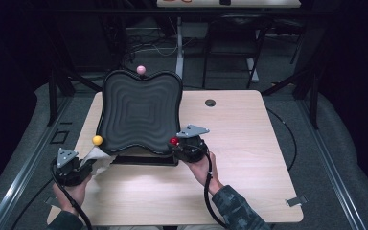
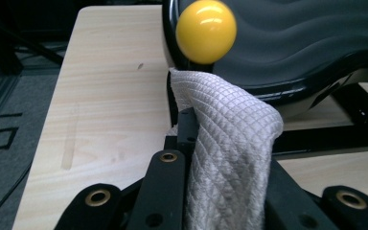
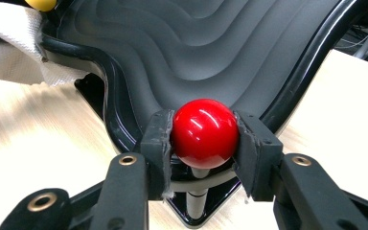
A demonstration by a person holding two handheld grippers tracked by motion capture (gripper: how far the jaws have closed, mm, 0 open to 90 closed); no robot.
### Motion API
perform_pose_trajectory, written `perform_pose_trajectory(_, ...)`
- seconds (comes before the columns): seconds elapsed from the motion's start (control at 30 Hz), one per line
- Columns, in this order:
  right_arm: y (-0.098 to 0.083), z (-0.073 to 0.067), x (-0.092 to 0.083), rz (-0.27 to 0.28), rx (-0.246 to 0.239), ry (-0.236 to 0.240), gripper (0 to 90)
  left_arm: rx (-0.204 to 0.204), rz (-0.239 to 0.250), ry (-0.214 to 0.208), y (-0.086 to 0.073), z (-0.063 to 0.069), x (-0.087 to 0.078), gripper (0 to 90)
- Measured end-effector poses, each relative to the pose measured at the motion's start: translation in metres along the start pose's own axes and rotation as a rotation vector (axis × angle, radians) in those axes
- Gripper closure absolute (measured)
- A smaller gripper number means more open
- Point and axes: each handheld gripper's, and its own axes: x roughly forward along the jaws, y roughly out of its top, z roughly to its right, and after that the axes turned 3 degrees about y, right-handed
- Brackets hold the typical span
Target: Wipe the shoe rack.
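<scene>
Tilted black wavy tray (image 1: pixel 139 112) on wooden counter (image 1: pixel 249 158), near its left edge. Right tongs (image 3: pixel 205 139) clamped on red knob (image 3: pixel 204 132) at near right corner, apparently steadying the tray. Left tongs (image 2: pixel 220 143) pinching white quilted cloth (image 2: pixel 230 143), held just beneath yellow knob (image 2: pixel 206 31), likely for wiping. Pink knob (image 1: pixel 141 70) at far edge.

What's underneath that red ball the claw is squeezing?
Under the red ball a short grey stem runs down to the black wavy tray's corner. The right claw covers the ball's sides, and where the stem joins the tray is hidden.
</scene>
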Motion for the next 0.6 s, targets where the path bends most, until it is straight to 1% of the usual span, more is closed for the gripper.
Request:
perform_pose_trajectory(0.2,0.000,0.001,0.000,0.002,0.000,0.005,60.2,0.014,-0.014,-0.032,0.002,0.006,0.006,84.6)
perform_pose_trajectory(0.37,0.000,0.001,0.000,0.002,0.000,0.007,60.2,-0.004,-0.013,-0.048,0.002,0.008,0.006,84.6)
perform_pose_trajectory(0.6,0.000,0.001,0.000,0.001,-0.003,0.009,60.2,0.017,-0.011,-0.080,0.003,0.018,0.003,84.6)
